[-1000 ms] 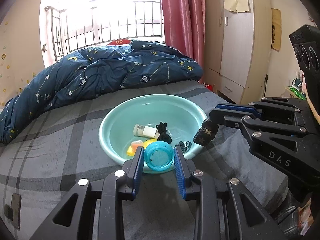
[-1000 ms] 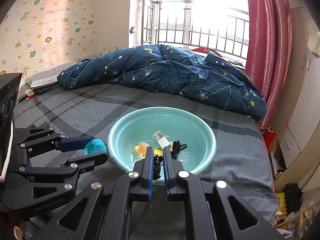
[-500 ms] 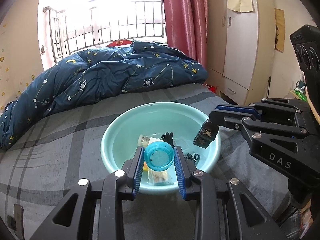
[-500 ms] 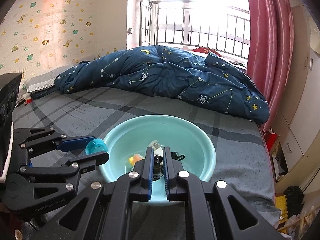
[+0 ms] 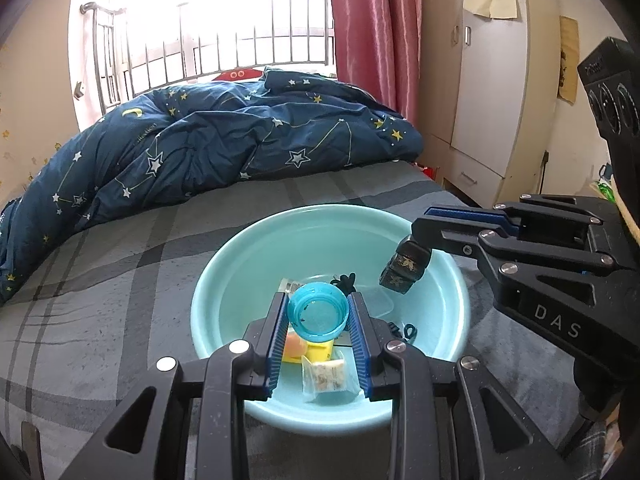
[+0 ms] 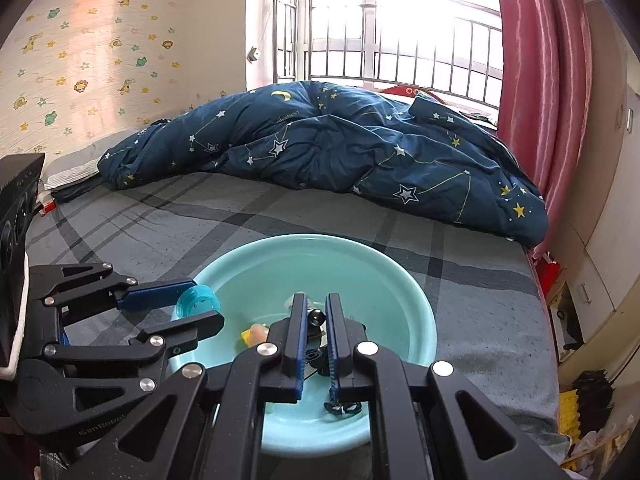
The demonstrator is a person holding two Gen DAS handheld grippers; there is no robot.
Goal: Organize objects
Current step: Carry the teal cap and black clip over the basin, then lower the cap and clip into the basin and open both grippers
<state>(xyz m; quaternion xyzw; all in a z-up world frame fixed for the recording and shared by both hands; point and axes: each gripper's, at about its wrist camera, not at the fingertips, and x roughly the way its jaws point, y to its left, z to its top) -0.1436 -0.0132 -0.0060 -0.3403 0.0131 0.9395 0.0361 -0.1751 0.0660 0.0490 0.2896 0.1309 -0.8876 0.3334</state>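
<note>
Our left gripper (image 5: 318,314) pinches a round translucent blue plastic cap (image 5: 317,311) above the pale turquoise plastic basin (image 5: 224,280) on the grey plaid bed sheet (image 5: 120,280). Our right gripper (image 6: 316,322) clamps a small black embossed block (image 5: 405,267) over that basin's right side.

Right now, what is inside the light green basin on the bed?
Inside the basin: yellow block, clear snack packet, black cord, small bottle partly hidden behind the blue cap. The grippers cover the rest.
</note>
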